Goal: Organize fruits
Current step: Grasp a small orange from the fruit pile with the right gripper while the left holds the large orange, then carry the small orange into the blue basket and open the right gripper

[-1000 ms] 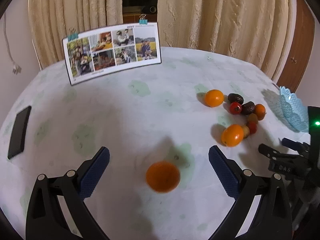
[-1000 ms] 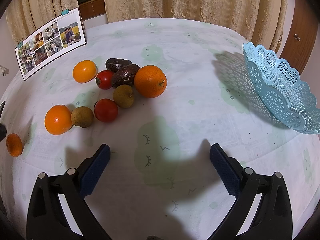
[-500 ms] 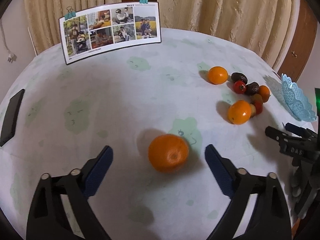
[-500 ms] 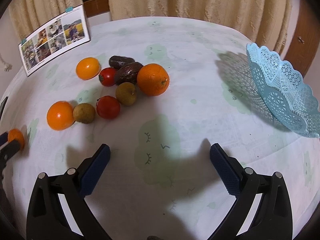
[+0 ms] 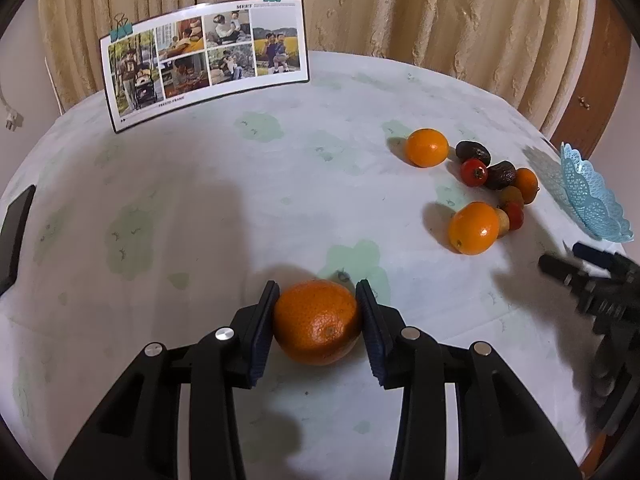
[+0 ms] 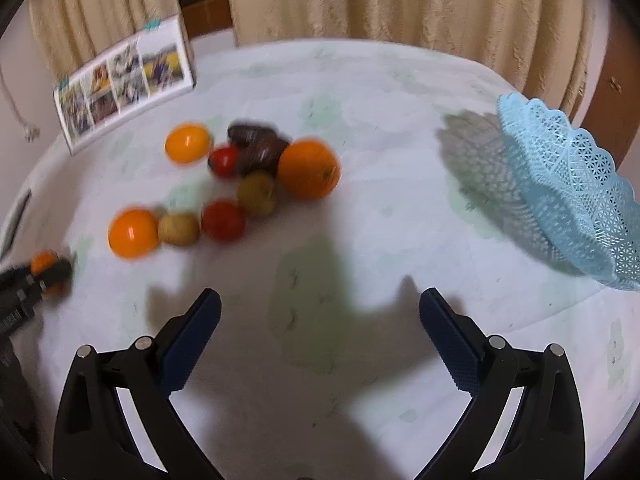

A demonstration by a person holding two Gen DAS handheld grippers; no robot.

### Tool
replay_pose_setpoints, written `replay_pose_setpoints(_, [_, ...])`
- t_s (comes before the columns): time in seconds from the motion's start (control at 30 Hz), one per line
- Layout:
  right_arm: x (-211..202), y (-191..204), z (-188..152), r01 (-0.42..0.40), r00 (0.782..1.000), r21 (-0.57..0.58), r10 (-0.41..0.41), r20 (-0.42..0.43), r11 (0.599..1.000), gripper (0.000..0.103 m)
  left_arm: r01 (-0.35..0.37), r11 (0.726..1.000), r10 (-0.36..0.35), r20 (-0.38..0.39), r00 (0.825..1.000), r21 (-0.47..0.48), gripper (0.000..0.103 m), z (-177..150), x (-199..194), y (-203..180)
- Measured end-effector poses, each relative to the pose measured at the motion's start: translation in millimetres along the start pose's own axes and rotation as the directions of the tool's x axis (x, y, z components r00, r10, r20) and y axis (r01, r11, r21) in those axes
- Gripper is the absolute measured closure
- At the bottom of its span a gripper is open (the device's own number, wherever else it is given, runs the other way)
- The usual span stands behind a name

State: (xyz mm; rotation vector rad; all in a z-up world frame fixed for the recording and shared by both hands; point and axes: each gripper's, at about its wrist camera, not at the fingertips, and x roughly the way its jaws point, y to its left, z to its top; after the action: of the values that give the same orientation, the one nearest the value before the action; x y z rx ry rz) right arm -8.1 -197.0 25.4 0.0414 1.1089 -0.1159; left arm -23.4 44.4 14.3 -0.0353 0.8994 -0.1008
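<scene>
A lone orange rests on the pale tablecloth between the blue pads of my left gripper. Its jaws are closing and both pads touch the fruit's sides. The right wrist view shows that pair small at its left edge, the orange peeking out. My right gripper hovers open over bare cloth with nothing between its fingers; in the left wrist view it enters from the right. A pile of fruit with three oranges, two red tomatoes, dark and brownish fruits lies ahead of it. The light-blue lattice basket stands to the right.
A photo board held by clips stands at the table's far side before beige curtains. A dark phone lies at the left edge. The round table drops off just past the basket.
My left gripper came down around the lone orange and its jaws went from wide open to pressed against it. The right gripper stayed open over the same patch of cloth.
</scene>
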Motion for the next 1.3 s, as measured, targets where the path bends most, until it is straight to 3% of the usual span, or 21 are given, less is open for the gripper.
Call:
replay_pose_setpoints(0.13, [-15, -10, 19, -0.032, 0.997, 0.055, 0.029, 0.071, 0.998, 0.002, 0.002, 1.0, -0.003, 0.028, 1.0, 0.025, 0.063, 2, -4, -7])
replay_pose_setpoints(0.27, [-10, -12, 40, -0.047, 0.995, 0.071, 0.041, 0.089, 0.996, 0.006, 0.012, 0.999, -0.014, 0.039, 0.999, 0.038, 0.063, 5, -5, -12])
replay_pose_setpoints(0.33, [0, -12, 47, -0.058, 0.996, 0.078, 0.053, 0.07, 0.995, 0.024, 0.014, 0.999, -0.016, 0.042, 0.999, 0.04, 0.063, 5, -6, -13])
replay_pose_setpoints(0.57, [33, -18, 63, -0.116, 0.993, 0.129, 0.116, 0.011, 0.985, 0.045, 0.009, 1.0, -0.01, 0.037, 0.999, 0.022, 0.063, 7, -3, -8])
replay_pose_setpoints(0.77, [36, -14, 62, -0.159, 0.987, 0.126, 0.158, 0.017, 0.979, 0.062, 0.007, 1.0, -0.008, 0.034, 0.999, 0.024, 0.063, 8, -2, -10])
replay_pose_setpoints(1.03, [9, -22, 57, -0.172, 0.984, 0.146, 0.162, 0.08, 0.974, 0.063, 0.007, 0.999, -0.009, 0.046, 0.999, 0.044, 0.063, 13, -7, -20])
replay_pose_setpoints(1.3, [-49, -64, 51, -0.09, 0.975, 0.207, 0.044, 0.217, 0.974, 0.063, 0.015, 0.997, -0.02, 0.064, 0.998, 0.079, 0.063, 18, -14, -37])
